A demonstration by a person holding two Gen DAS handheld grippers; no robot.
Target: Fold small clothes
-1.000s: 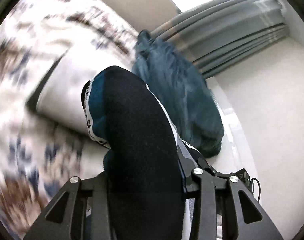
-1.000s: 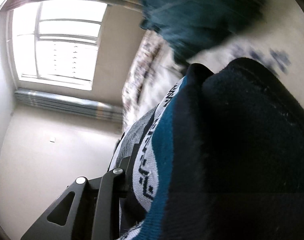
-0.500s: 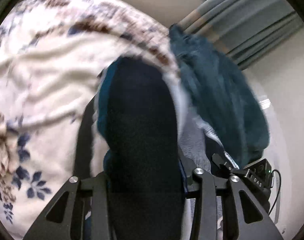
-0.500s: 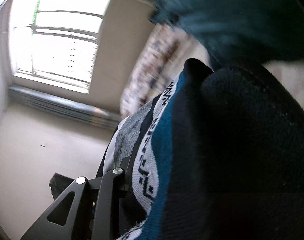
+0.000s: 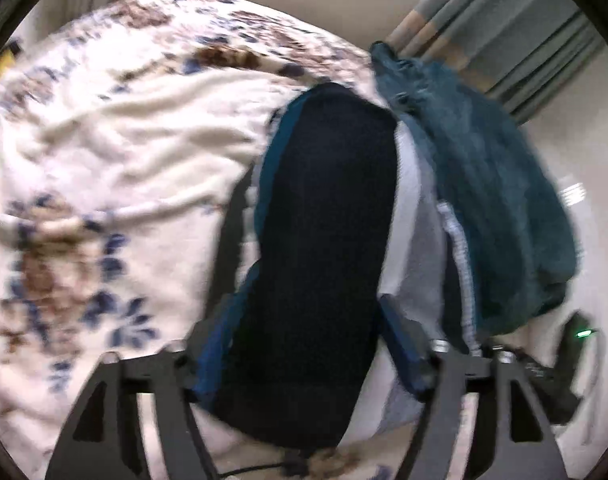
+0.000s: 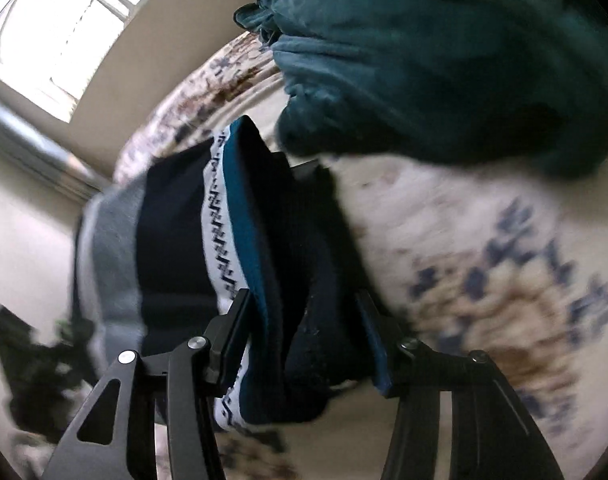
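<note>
1. The left wrist view looks down on a cream fleece blanket with blue and brown flowers (image 5: 104,168) spread over a bed, with grey-green curtains (image 5: 504,28) at the upper right; the right wrist view has no curtains but a bright window (image 6: 52,36) at its upper left.
2. Only the right wrist view shows the pattern of the folded knit garment, dark navy with a teal band and a white zigzag stripe (image 6: 240,248); in the left wrist view the same garment (image 5: 324,260) reads as a long navy bundle with a teal edge and pale grey cloth to its right.
3. A rumpled teal plush cloth (image 5: 484,200) lies on the bed just beside the garment; in the right wrist view it (image 6: 444,60) fills the top of the frame.
4. The left gripper (image 5: 308,344) has its jaws opening, about mid-width, with the garment between them; the blue pad on the right side stands a little off the cloth, and the left side is too blurred to tell.
5. The right gripper (image 6: 304,328) is also opening, with the garment's folded end between its jaws and a gap showing at the right-hand pad.
6. The garment rests on the blanket near the bed's edge.
</note>
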